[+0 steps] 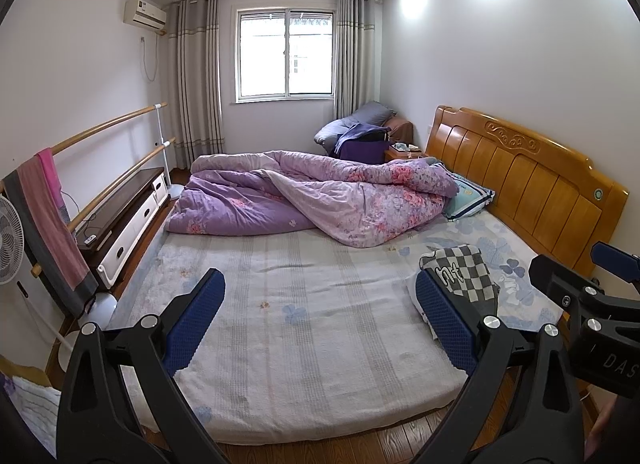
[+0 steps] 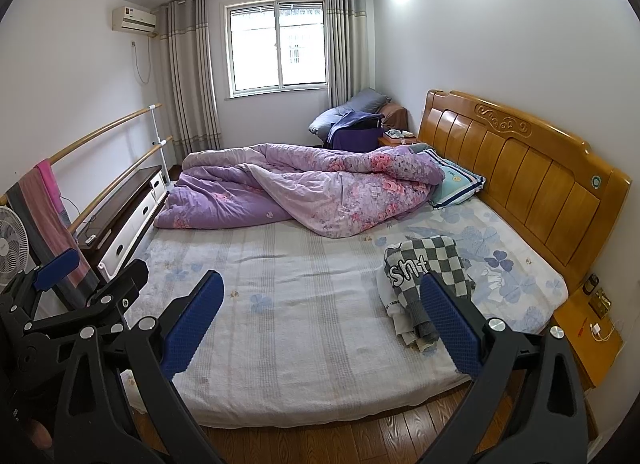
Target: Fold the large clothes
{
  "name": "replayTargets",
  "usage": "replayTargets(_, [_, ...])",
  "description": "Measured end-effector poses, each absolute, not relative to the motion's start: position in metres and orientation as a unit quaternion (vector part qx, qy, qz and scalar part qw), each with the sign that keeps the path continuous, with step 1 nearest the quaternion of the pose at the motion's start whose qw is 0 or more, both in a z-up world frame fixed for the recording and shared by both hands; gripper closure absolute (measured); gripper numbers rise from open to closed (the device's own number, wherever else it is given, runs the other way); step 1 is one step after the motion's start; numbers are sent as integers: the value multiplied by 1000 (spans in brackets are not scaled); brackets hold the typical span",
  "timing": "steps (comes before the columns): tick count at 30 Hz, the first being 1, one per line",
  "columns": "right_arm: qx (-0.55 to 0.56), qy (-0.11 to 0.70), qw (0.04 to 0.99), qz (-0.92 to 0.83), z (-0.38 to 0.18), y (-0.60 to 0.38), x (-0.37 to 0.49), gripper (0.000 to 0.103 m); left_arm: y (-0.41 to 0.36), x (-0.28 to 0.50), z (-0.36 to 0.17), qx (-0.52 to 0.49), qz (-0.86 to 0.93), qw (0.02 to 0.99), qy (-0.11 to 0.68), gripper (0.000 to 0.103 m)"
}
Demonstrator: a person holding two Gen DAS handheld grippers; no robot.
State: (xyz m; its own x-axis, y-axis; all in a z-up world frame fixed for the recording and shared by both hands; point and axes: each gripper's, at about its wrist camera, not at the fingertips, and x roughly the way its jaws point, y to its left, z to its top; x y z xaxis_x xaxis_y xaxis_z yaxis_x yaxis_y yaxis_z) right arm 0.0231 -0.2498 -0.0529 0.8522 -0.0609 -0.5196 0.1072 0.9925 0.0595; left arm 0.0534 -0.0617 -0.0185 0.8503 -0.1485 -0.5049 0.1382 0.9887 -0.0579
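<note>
A wooden headboard [image 1: 524, 179] stands against the right wall. The mattress carries a pale sheet with a blue flower print [image 1: 304, 296]. A purple floral quilt [image 1: 320, 195] lies bunched across the far half of the bed, partly covering a blue-striped pillow [image 1: 472, 195] beside the headboard. A window [image 1: 286, 53] with grey curtains [image 1: 198, 79] fills the far wall; an air conditioner [image 1: 145, 13] is mounted left of it. Two wooden rails [image 1: 108, 143] run along the left wall, with a pink towel [image 1: 48, 199] draped over them. A low cabinet [image 1: 128, 215] and a white fan [image 1: 10, 240] stand below. A bedside table [image 2: 588, 328] sits at lower right.
</note>
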Motion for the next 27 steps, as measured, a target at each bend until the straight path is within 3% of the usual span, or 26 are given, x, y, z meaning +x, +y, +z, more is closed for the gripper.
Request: replayTargets(27, [46, 270, 961, -44, -55, -251, 22, 8, -57, 54, -21, -10, -75, 960, 269, 6])
